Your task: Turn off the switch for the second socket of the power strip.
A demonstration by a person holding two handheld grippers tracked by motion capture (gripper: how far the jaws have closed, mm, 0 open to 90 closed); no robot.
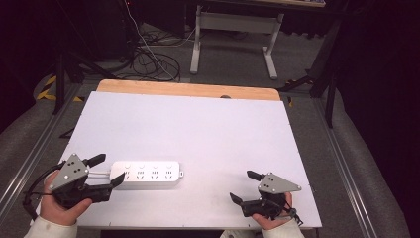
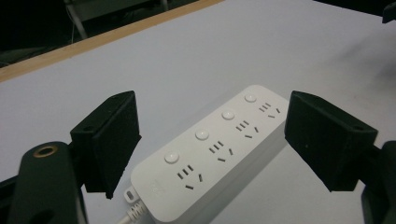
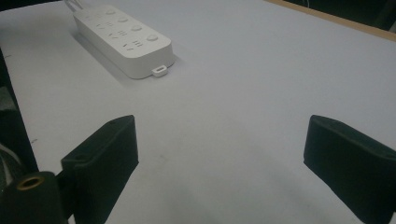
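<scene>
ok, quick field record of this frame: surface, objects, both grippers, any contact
surface: white table top, wooden strip along its far edge
object: white power strip, four outlets each with a round button, lying flat near the person's left side
cord: leaves the strip's end nearest the left gripper
left gripper: open, jaws flanking the strip's cord end, no contact seen
right gripper: open, over bare table, apart from the strip
contact: none visible

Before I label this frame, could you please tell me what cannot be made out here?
- Power strip cable: in the high view it runs behind the left claw; the left gripper view's bottom edge cuts it off.
- Strip's printed marking near the cable end: too small to read.
- Table near edge: partly covered by hands.
</scene>
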